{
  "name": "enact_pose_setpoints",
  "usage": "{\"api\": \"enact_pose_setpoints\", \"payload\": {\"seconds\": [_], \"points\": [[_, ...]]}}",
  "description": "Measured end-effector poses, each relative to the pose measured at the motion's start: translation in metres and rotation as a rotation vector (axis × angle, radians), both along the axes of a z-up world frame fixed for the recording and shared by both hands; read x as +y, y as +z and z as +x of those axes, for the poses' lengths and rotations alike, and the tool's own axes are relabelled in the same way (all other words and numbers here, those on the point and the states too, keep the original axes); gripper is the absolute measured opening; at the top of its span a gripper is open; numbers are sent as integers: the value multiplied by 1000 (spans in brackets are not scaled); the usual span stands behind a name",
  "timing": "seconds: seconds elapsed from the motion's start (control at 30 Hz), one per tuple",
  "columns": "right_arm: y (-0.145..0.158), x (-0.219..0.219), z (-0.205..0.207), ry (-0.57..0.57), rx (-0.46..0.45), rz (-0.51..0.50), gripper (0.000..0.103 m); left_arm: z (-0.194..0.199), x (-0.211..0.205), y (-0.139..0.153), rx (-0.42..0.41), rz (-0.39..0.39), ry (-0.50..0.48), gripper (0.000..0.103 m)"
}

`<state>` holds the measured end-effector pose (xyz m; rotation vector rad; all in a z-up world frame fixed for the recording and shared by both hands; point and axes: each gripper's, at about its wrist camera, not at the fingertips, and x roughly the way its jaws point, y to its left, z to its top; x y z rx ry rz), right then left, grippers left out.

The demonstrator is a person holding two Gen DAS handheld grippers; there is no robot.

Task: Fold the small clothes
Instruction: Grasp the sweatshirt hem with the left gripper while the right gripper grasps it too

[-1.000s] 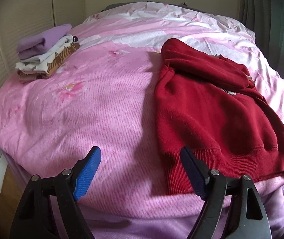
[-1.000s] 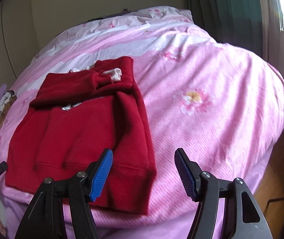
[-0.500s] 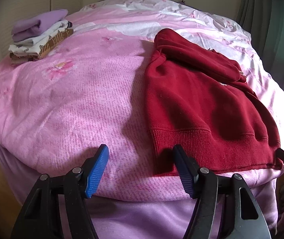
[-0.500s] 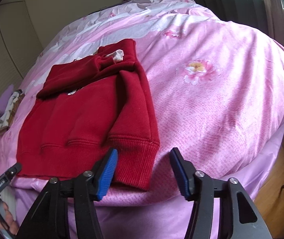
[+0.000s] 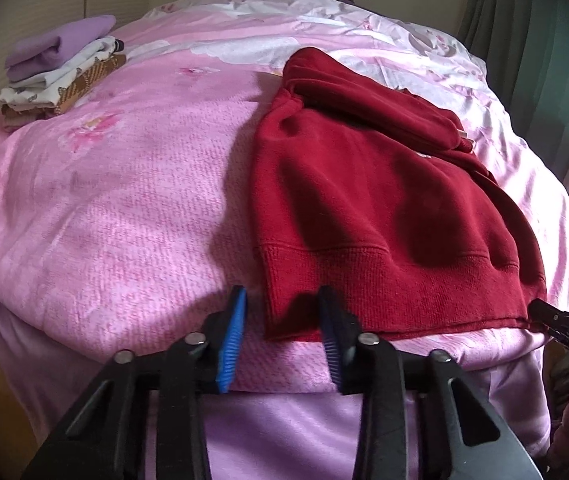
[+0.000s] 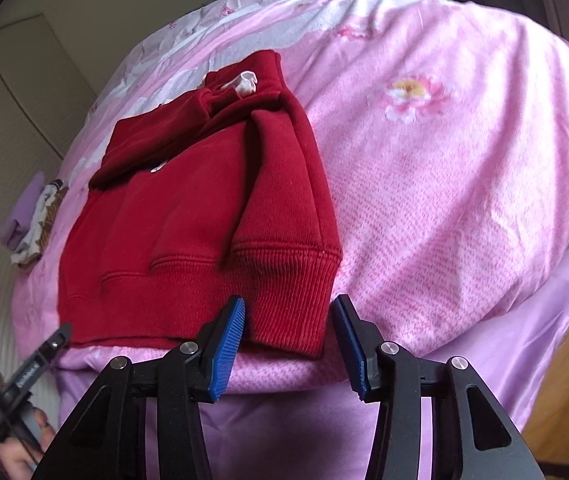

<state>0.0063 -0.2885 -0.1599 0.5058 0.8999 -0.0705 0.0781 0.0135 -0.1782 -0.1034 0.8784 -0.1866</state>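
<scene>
A red sweater lies flat on the pink quilt with its sleeves folded in and its ribbed hem at the bed's near edge. My left gripper straddles the hem's left corner. Its jaws are closing, and a gap still shows between the left pad and the cloth. My right gripper straddles the hem's right corner, jaws closing too, pads just beside the rib without squeezing it. Each gripper's tip shows in the other wrist view, the right gripper and the left gripper.
A stack of folded clothes, purple on top, sits at the quilt's far left. A green curtain hangs at the right. The quilt drops off at the near edge to wooden floor.
Both grippers sank toward the near hem and their jaws narrowed. The hem's two corners now sit between the pads, where earlier they lay ahead of the fingers.
</scene>
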Motion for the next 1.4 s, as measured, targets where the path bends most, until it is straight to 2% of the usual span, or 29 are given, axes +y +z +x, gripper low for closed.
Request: {"api": "enact_pose_setpoints", "payload": {"seconds": [0.03,0.07,0.13,0.23,0.53,0.8,1.03,1.17,1.4], "points": [[-1,-1,0,5,-2,20,42,0,0,0,3,-10,-6,22],[-2,-1,-1,8,-2,35,39,0,-1,0,7,-18,-10,19],[-2,-4,-3,6,-7,65,25,-1,-1,1,1,-15,-5,12],[1,-7,-7,1,-29,102,20,-2,5,4,5,-40,6,9],[22,-10,-19,-15,-135,117,17,-7,10,20,-22,-63,17,7],[68,-12,-11,14,-265,61,15,2,6,66,-119,-64,1,7],[118,-27,33,17,-404,60,15,46,-4,122,-231,-120,4,7],[133,-38,77,-8,-441,73,15,93,-15,146,-275,-143,9,7],[134,-51,168,-40,-426,106,15,197,-35,150,-274,-153,39,7]]}}
